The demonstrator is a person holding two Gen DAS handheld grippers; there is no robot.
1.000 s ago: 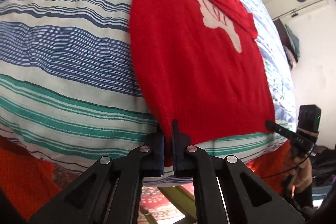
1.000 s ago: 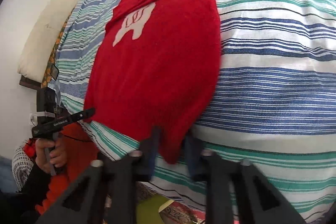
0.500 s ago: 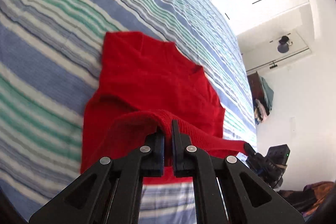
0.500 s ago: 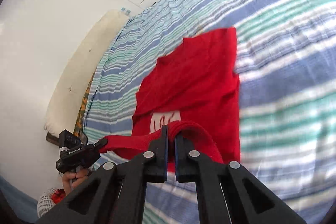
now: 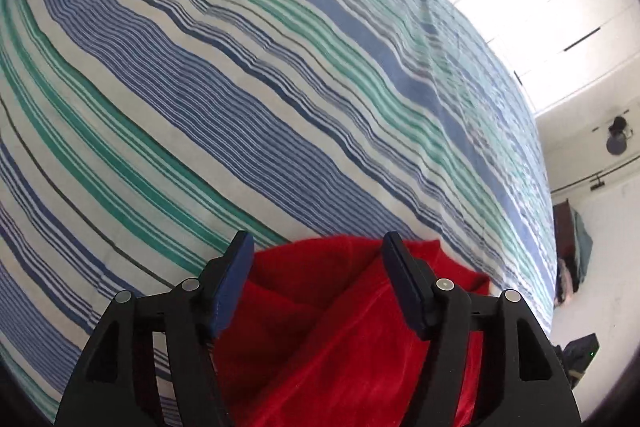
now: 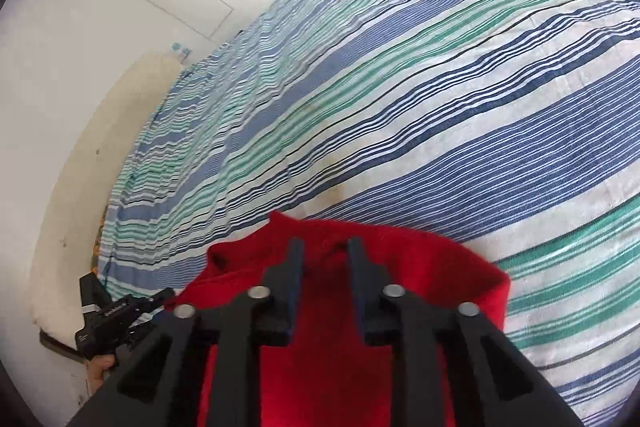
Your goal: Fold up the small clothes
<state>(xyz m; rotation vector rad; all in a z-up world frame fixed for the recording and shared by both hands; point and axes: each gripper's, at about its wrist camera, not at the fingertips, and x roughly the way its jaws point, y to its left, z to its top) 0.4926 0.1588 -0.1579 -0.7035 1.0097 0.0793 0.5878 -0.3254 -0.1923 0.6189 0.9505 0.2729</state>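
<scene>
Both sets of jaws stand apart, gripping nothing. Left gripper hovers with its fingers spread wide over the red sweater, and right gripper does the same from the other side, its fingers a little closer together but clearly not touching the cloth between them. The sweater lies on the striped bedspread, near the edge closest to the person, with a wide stretch of bare stripes beyond it. Its far edge looks doubled over: in the left view one red layer overlaps another along a slanted crease, and in the right view the top edge is rounded and thick. I judge that one fold, bottom over top, has been laid down and released. What remains is probably smoothing, or a second fold to make it compact; how tidy the lower half is cannot be seen.
</scene>
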